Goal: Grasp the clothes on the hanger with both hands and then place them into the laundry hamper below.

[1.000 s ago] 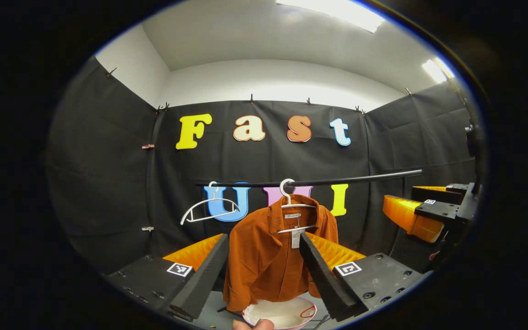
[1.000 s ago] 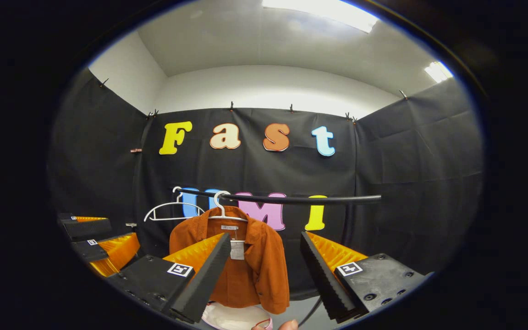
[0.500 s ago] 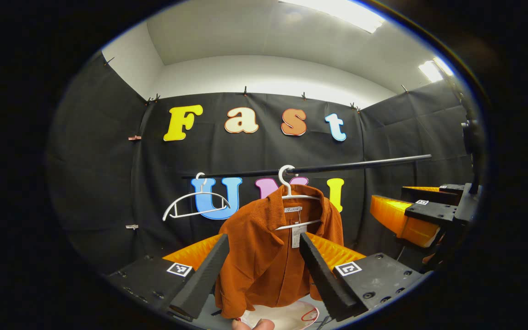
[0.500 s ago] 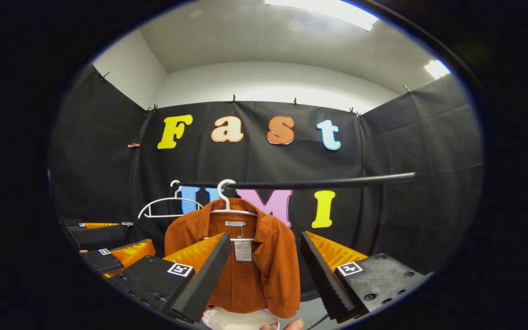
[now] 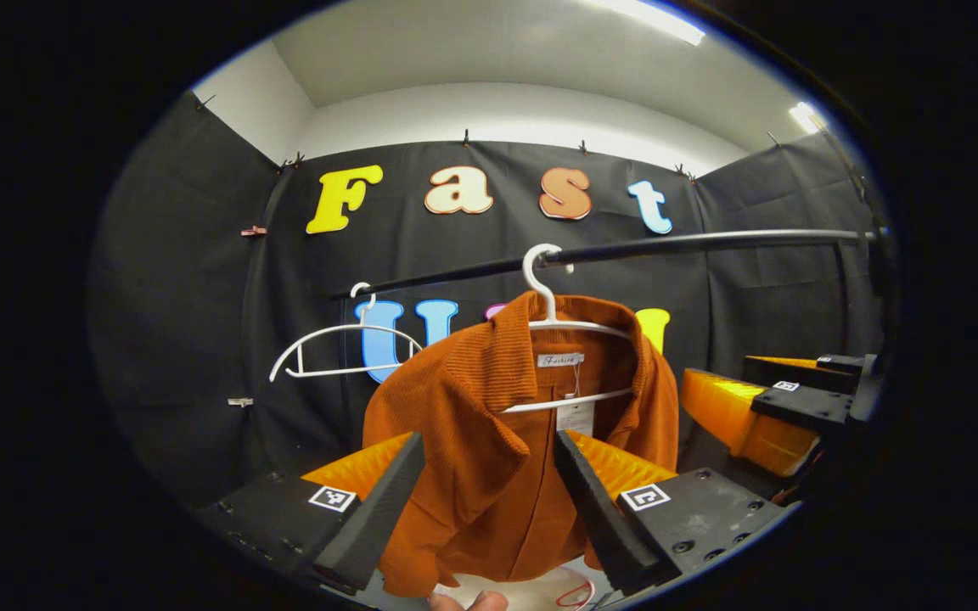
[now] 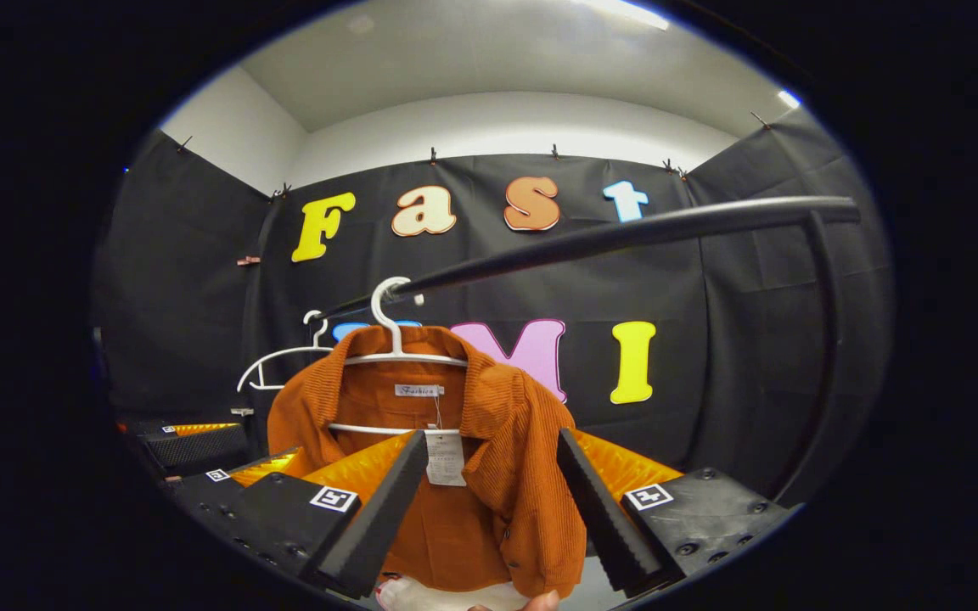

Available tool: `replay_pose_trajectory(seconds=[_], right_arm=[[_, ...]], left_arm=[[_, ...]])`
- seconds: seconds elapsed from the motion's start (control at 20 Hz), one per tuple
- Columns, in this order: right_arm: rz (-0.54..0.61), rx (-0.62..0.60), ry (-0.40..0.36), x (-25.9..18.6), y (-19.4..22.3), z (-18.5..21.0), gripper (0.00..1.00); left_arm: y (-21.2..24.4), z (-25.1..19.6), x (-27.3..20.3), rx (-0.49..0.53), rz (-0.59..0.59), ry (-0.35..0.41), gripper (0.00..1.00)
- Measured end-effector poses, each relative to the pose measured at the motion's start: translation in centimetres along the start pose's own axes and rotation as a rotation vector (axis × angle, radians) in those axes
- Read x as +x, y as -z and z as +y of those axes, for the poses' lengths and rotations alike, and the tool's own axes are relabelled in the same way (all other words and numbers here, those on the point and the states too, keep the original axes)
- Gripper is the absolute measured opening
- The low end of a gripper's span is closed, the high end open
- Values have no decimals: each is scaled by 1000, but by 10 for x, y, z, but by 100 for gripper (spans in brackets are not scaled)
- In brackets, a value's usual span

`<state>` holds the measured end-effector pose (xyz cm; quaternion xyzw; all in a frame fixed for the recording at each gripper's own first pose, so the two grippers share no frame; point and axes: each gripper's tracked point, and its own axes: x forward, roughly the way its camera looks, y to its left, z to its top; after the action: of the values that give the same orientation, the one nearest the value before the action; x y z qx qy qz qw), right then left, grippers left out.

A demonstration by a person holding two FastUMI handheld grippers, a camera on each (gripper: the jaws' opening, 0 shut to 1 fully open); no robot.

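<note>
An orange corduroy shirt (image 5: 497, 458) (image 6: 472, 458) hangs on a white hanger (image 5: 557, 327) (image 6: 391, 356) from a black rail (image 5: 667, 246) (image 6: 625, 233). My left gripper (image 5: 489, 501) is open, its fingers on either side of the shirt's front and a little short of it. The right gripper (image 6: 489, 501) is open too, framing the shirt's right half. In the left gripper view the right gripper (image 5: 782, 399) shows at the right; in the right gripper view the left gripper (image 6: 200, 450) shows at the lower left. A white hamper (image 5: 531, 590) (image 6: 446, 596) sits below the shirt.
A bare white hanger (image 5: 332, 344) (image 6: 281, 361) hangs on the rail to the left of the shirt. The rail's upright post (image 6: 820, 356) stands at the right. A fingertip (image 5: 468, 601) shows at the bottom edge.
Both grippers have moved closer to the shirt, which now looms larger between their fingers. The rail sits higher in both views. Both stay open.
</note>
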<state>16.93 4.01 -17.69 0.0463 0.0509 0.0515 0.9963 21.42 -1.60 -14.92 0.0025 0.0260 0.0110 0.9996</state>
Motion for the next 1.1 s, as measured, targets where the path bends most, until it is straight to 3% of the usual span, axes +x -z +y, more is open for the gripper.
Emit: replay_pose_trajectory(seconds=[0.25,0.5,0.8,0.85,1.05,1.1], right_arm=[[26,3,-15,30,29,-12,99],[22,-21,-34,55,45,3,98],[45,3,-34,93,74,19,98],[52,5,-28,102,80,19,85],[107,22,40,123,100,2,33],[122,61,20,122,99,6,21]], left_arm=[[34,2,46,-1,24,-57,97],[36,9,72,45,1,-80,94],[53,15,88,29,67,-46,14],[53,13,89,20,71,-25,7],[53,18,90,28,72,-5,6],[54,18,89,30,71,0,6]])
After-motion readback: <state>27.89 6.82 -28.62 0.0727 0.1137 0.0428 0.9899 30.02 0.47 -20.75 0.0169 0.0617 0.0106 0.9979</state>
